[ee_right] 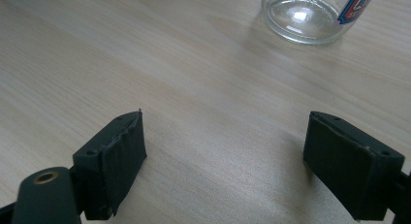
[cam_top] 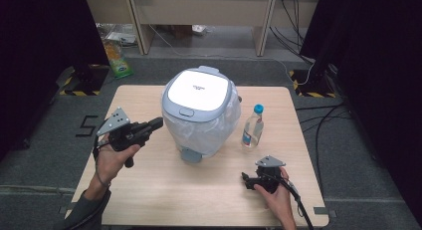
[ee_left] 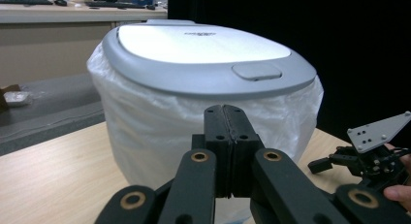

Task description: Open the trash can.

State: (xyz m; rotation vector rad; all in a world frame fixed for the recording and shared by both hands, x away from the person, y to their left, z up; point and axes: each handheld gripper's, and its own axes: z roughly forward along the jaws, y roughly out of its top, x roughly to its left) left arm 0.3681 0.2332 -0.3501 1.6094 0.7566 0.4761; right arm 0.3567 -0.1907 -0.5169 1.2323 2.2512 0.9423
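Clearly the left gripper, fingers pressed together and holding nothing, points at the lidded bin mid-worktop, just left of it; a careless push could tip the bin or tear its plastic liner. The right gripper rests near the right edge, fingers wide apart, empty. A water bottle stands right of the bin, easily knocked.
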